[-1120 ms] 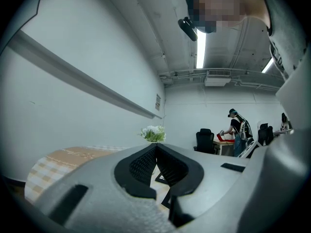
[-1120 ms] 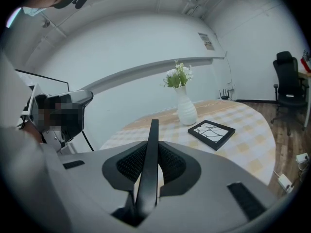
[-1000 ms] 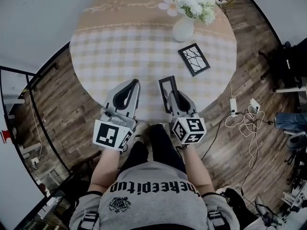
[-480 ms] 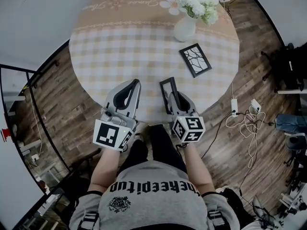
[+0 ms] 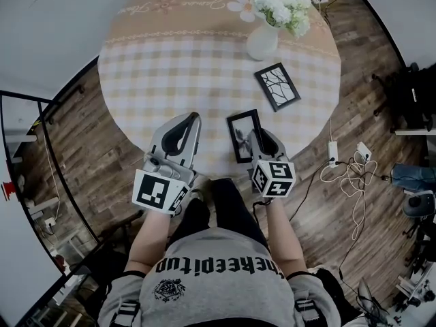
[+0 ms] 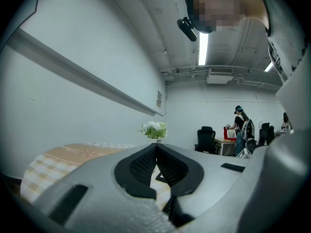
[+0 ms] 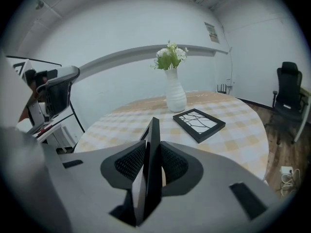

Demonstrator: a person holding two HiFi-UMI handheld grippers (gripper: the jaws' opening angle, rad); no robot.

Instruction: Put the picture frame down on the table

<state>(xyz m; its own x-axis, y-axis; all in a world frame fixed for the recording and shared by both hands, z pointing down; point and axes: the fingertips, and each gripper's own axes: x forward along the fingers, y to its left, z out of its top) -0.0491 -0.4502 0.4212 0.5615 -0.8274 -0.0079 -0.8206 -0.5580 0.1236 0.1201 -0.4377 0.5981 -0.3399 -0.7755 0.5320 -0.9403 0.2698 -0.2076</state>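
Picture frame (image 5: 242, 133) in right tool (image 5: 257, 142), face now upward

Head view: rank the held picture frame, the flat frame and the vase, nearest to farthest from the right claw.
1. Held picture frame, between the jaws.
2. Flat frame, ahead, slightly right.
3. Vase, beyond that frame.

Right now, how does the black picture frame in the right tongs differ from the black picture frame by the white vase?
The held black picture frame is clamped, tilted, in the right tongs; the flat black picture frame lies by the white vase, untouched. The held one is at the round table's near edge, the flat one farther in. Both are black rectangles.
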